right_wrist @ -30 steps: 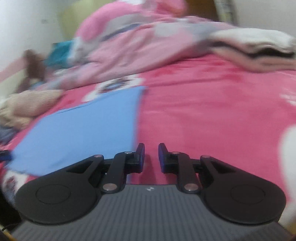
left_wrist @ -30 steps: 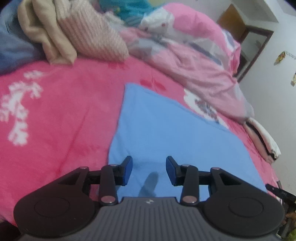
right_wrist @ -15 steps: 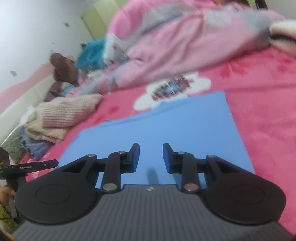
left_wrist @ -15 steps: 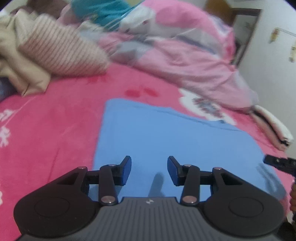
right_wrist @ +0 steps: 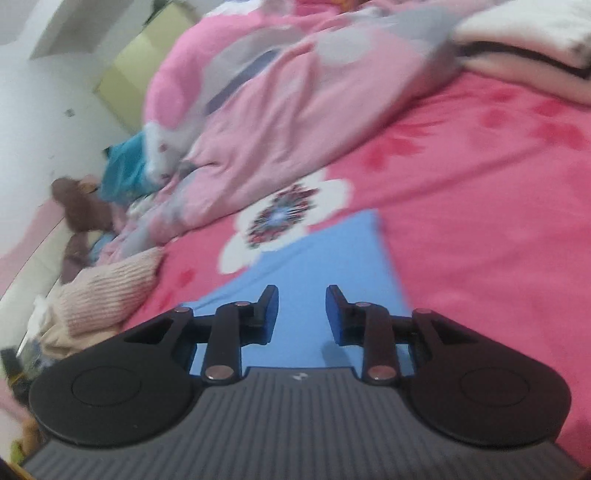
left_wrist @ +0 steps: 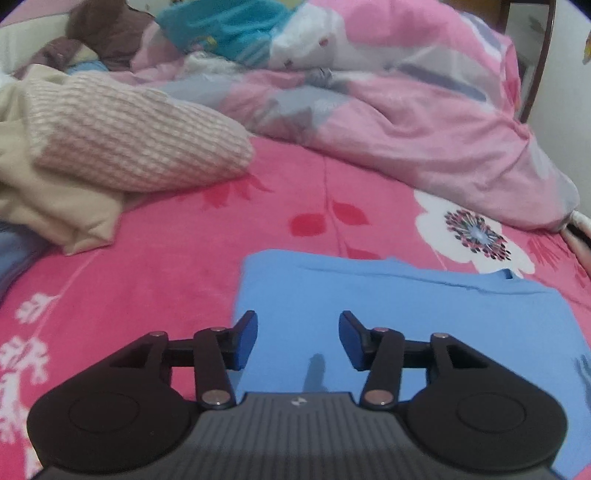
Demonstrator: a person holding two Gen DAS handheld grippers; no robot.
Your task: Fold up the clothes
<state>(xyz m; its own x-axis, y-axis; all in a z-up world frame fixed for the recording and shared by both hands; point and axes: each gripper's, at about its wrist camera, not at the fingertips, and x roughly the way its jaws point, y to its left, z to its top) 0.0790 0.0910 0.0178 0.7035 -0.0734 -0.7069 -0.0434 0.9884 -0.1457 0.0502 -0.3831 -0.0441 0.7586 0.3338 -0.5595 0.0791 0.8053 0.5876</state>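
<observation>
Blue cloth (left_wrist: 424,317) lies flat on a pink bed cover (left_wrist: 155,258) with red leaves and white flowers. It looks folded, with straight sides and one layer on top of another along its far side. From the left wrist camera the left gripper (left_wrist: 297,338) hangs over the near left part of the blue cloth. Its jaws are wide apart and hold nothing. One blue fingertip (left_wrist: 245,338) is over the left side of the cloth, right at its edge. A small dark shadow sits on the cloth between the two fingers.

From the right wrist camera the blue cloth (right_wrist: 317,258) shows again, and the right gripper (right_wrist: 301,314) hangs over its near right part. Its jaws are apart too, and nothing is between them. This picture is a bit blurry.

Just past the far side of the blue cloth there is a big white flower (left_wrist: 472,232) printed on the bed cover. Farther past the cloth lies a puffy pink quilt (left_wrist: 406,110) with grey and white patches, all bunched up. Off to the far left of the cloth sits a pink ribbed sweater (left_wrist: 125,136) on top of a beige garment (left_wrist: 48,199). Behind the quilt there is something teal (left_wrist: 229,29) and something brown (left_wrist: 99,33). I cannot tell what they are. To the far right of the cloth, in the right wrist view, some white folded things with a dark stripe (right_wrist: 528,40) rest on the bed cover
</observation>
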